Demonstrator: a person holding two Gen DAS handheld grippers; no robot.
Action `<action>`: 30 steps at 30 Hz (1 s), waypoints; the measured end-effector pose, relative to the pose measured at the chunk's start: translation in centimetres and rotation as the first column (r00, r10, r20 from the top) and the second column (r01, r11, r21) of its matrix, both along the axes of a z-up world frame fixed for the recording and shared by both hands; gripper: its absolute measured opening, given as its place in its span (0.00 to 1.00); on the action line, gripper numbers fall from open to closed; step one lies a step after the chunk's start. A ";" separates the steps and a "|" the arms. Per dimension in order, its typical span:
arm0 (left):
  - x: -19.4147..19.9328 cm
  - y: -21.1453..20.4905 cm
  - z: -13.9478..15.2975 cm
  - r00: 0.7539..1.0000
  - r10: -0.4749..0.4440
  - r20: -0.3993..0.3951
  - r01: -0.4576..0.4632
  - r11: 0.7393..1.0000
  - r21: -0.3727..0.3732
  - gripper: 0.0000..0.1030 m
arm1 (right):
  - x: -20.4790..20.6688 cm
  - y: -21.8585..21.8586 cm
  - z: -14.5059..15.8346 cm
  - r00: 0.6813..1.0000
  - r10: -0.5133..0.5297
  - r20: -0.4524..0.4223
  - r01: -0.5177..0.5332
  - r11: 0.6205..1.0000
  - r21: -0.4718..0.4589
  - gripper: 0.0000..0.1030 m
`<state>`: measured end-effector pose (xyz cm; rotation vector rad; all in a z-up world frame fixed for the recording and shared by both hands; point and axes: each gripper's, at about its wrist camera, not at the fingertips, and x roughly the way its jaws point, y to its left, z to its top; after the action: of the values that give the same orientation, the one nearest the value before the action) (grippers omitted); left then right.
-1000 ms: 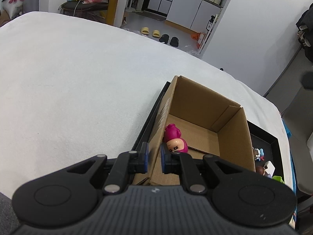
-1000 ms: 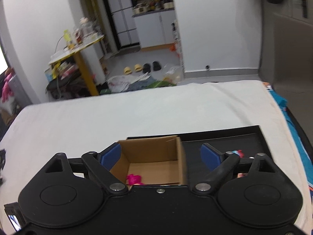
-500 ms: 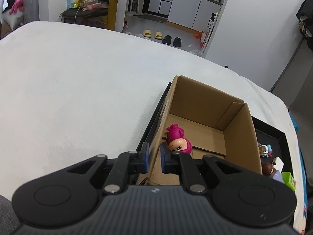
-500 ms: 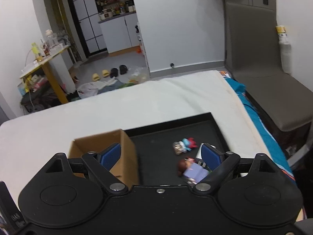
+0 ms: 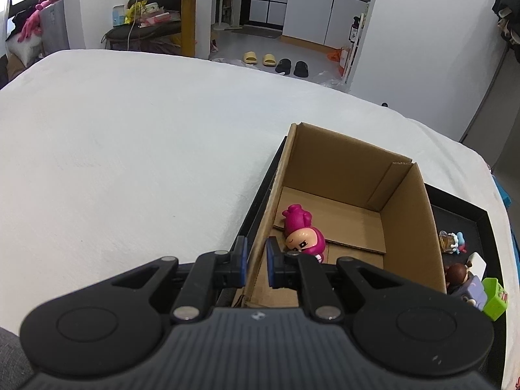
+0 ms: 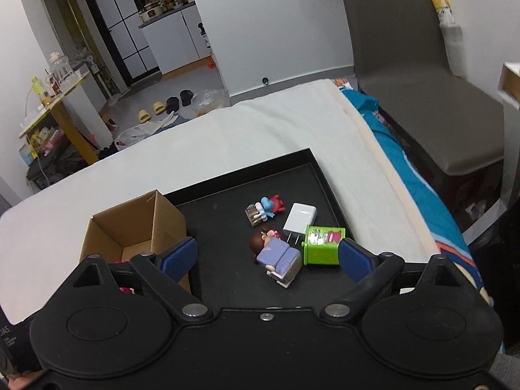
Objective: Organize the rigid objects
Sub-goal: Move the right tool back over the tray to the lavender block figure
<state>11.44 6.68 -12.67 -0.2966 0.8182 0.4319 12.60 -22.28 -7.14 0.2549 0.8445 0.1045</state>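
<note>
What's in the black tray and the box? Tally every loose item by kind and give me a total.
Toy figures: 3 (pink figure in the cardboard box; blue and red figure and brown-haired figure on the black tray)
White charger: 1
Green block: 1
Total: 5

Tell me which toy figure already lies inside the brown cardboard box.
The pink hooded figure: it lies on the cardboard box's floor, while the purple-clad and blue-and-red figures lie on the black tray.
</note>
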 end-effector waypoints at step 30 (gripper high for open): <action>1.0 -1.2 -0.7 0.998 -0.011 -0.058 0.015 0.998 0.064 0.11 | 3.3 -5.0 -6.5 0.988 -0.063 -0.142 0.096 0.967 0.238 0.96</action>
<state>12.49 5.46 -13.39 -0.2199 0.8600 0.4552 15.91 -27.26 -13.61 0.5316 0.9542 0.1173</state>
